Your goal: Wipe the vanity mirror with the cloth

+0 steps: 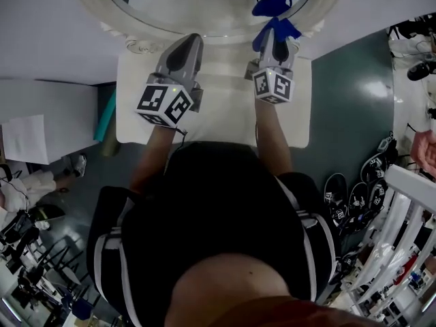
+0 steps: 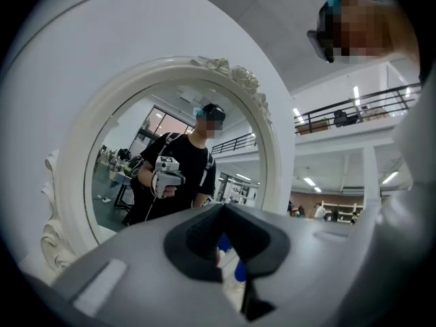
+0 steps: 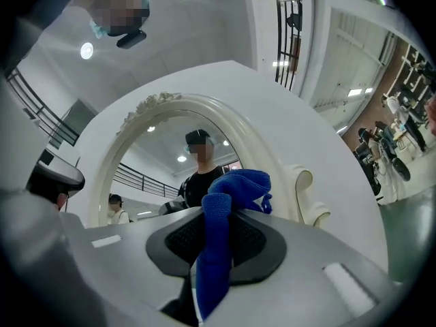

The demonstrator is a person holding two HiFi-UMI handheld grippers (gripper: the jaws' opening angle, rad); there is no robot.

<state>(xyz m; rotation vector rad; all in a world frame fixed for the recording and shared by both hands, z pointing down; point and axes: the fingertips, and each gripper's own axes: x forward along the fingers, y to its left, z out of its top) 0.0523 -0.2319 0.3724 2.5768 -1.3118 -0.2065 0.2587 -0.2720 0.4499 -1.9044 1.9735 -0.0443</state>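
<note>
The blue cloth is clamped betw. the jaws of the R gripper at the lower-right rim of the vanity mirror on the white table, w/ the L gripper closed, empty, alongside.

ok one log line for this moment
right hand-held gripper: shut on cloth | left hand-held gripper: shut, empty | mirror: cloth near lower edge
</note>
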